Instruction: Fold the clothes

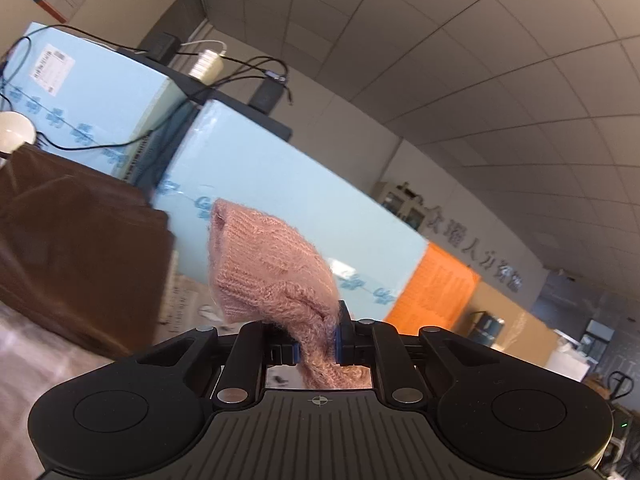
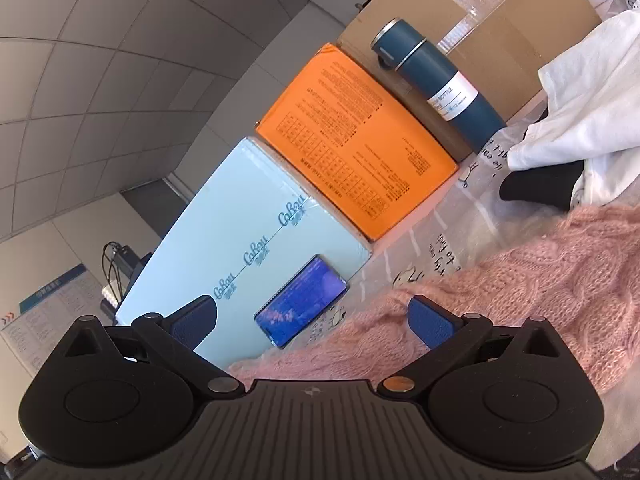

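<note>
Pink knit sweater [image 1: 272, 272] pinched in left gripper [image 1: 318, 346], right gripper [image 2: 312, 320] released.

Clenched on a fuzzy fold of the knit between the blue pads [image 1: 342, 342], cuff end standing up above the fingers, a strand hanging below them. Behind it, pale blue boxes [image 1: 280, 200] with black cables and adapters on top, a brown garment [image 1: 72, 240] at left, an orange box [image 1: 436, 288] further right. From the right wrist: jaws spread wide with nothing between them, one blue pad [image 2: 434, 322] lying against the sweater's body [image 2: 520, 280] spread over the printed plastic table cover [image 2: 452, 216]. Propped against the pale blue box [image 2: 256, 240], a phone [image 2: 300, 300] with lit screen. Beside the orange box [image 2: 356, 140], a dark blue bottle [image 2: 436, 80] in front of a cardboard box [image 2: 500, 20]. White cloth [image 2: 584, 100] and a black sleeve [image 2: 540, 188] just beyond the sweater.
</note>
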Action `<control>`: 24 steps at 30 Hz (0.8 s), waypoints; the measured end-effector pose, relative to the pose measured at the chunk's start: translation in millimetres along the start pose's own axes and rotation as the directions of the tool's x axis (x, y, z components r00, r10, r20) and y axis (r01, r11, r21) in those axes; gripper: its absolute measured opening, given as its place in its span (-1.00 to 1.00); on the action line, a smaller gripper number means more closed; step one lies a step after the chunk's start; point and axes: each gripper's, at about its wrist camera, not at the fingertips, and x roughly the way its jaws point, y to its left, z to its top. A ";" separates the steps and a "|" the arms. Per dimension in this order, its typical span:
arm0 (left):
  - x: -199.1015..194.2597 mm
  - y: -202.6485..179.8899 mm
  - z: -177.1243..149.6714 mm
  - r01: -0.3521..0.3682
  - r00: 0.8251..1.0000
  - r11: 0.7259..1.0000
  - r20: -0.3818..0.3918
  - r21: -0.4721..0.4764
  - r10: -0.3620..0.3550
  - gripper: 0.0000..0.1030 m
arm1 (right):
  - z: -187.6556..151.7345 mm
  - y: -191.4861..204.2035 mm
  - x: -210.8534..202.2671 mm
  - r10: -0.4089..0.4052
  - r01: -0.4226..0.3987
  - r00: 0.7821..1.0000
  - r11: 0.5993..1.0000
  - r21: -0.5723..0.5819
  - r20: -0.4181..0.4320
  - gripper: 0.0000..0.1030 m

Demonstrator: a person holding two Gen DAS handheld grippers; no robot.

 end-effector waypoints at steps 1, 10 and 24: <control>2.7 10.1 -0.8 -0.048 0.998 0.999 -0.030 0.005 0.048 -0.73 | -2.4 4.9 -1.8 0.013 -0.013 1.000 1.000 0.000 -0.017 1.00; 26.6 36.4 -22.0 -0.165 0.976 0.985 -0.139 0.051 0.170 -0.72 | -35.9 28.6 24.9 0.044 -0.046 0.971 0.999 -0.003 -0.236 1.00; 49.9 -85.7 -80.8 0.098 0.974 0.797 -0.222 0.596 0.047 -0.48 | -43.8 24.7 19.8 0.060 -0.070 0.983 0.996 -0.053 -0.173 1.00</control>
